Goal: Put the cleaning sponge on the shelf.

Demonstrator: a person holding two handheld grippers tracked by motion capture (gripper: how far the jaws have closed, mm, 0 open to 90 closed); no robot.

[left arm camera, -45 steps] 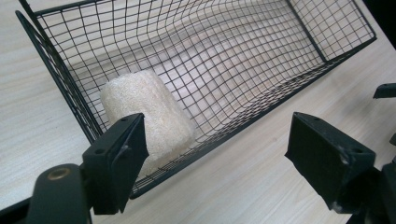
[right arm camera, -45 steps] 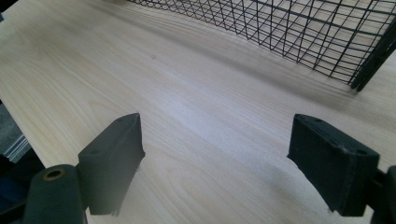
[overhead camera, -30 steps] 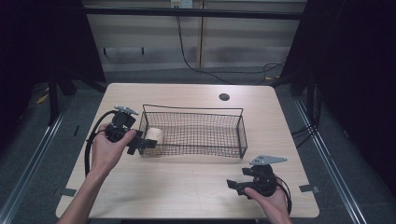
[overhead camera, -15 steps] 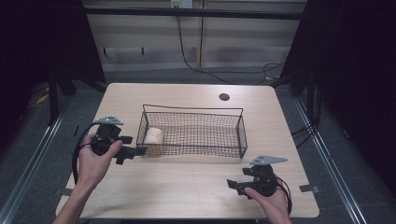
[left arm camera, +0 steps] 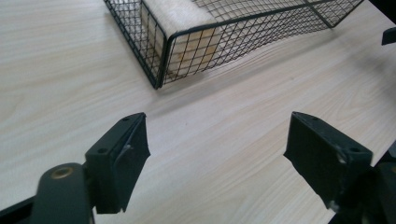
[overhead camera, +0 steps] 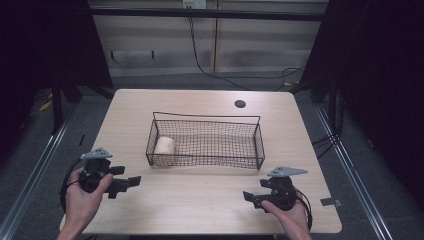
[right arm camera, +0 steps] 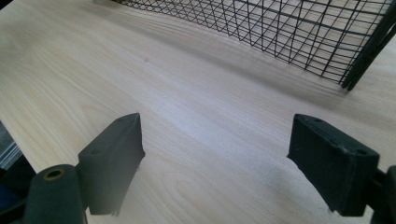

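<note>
One wooden block (overhead camera: pixel 164 147) inside basket (overhead camera: pixel 205 159), beyond left gripper (overhead camera: pixel 131 181) fingers (left arm camera: pixel 119 158).

From my seat at the remote feed, the table (overhead camera: pixel 200 200) was a pale wood-grain top with rounded corners, and I saw a small dark round hole (overhead camera: pixel 240 104) set into it near its far edge. A black wire basket (overhead camera: pixel 205 144) stood directly on the wood, roughly mid-table, its long side running across. The pale roll (overhead camera: pixel 164 146) lay inside the basket at its left end (so on the mesh, not on the wood itself). In the left gripper view the basket's near corner (left arm camera: pixel 159 84) sat flat on the grain. I saw bare wood along the near edge.
</note>
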